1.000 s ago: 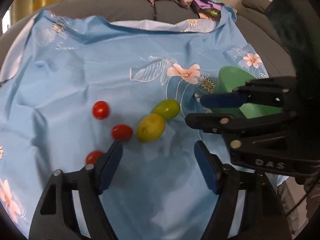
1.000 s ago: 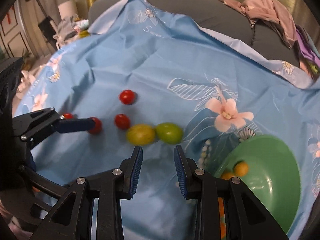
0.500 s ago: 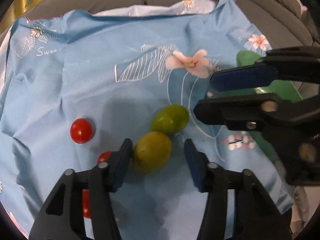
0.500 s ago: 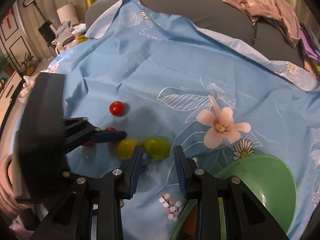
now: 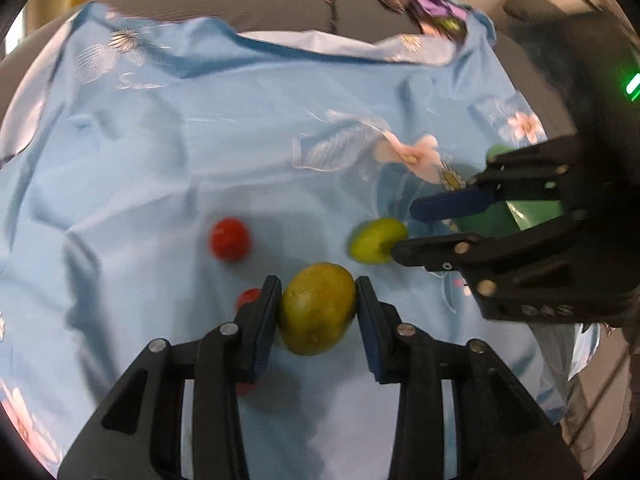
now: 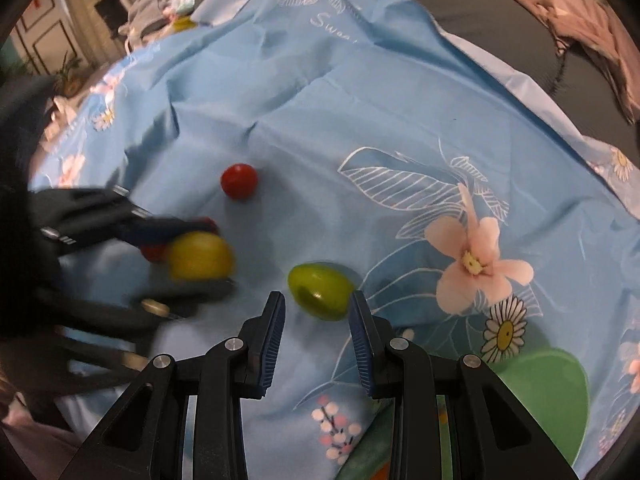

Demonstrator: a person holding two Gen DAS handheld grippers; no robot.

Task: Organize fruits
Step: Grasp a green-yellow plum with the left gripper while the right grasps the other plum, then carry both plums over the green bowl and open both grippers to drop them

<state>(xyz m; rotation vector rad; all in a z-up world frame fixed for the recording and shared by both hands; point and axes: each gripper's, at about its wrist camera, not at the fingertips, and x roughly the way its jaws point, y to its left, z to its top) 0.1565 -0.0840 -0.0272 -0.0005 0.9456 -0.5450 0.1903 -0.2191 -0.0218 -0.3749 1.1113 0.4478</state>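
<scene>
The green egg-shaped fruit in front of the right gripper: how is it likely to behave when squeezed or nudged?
The green fruit looks smooth and glossy, so it may slip between the pads. Its egg shape probably lets it roll if the right gripper nudges it. The creased blue cloth may slow that.

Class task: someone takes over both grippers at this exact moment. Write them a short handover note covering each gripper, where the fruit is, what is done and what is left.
Left gripper: shut on the yellow-green fruit, which looks just clear of the cloth.
Right gripper: open, fingers either side of the green fruit, not gripping it yet.
Bowl: green, at the right edge of the cloth, partly tucked under a fold; something orange shows at its near edge.
Red tomatoes: one lies free on the cloth, more sit by the left gripper.
Done: one fruit picked up.
Left: bowl it, grasp and bowl the green one, then the tomatoes.
</scene>
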